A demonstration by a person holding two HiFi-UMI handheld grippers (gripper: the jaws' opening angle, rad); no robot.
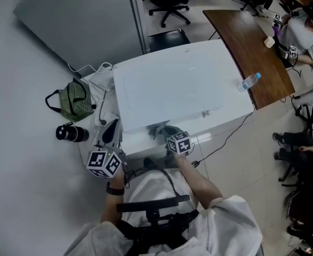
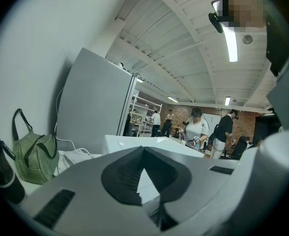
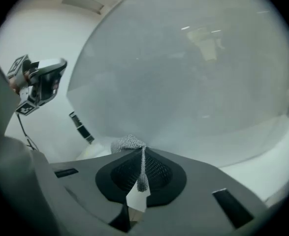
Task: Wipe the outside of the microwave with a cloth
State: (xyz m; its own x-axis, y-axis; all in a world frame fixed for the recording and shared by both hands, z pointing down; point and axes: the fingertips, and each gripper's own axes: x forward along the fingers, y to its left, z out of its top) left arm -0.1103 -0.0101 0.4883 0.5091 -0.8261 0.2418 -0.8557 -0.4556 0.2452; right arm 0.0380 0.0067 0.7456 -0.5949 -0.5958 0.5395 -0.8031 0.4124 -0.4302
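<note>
Cloth [image 3: 128, 142] pinched in right gripper [image 3: 142, 152] at microwave's [image 1: 172, 84] front edge.

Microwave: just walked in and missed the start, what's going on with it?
A person holds a gripper in each hand. The right gripper is shut on a grey cloth, held at the white microwave's near edge. The left gripper is shut and empty, off to the microwave's left.
</note>
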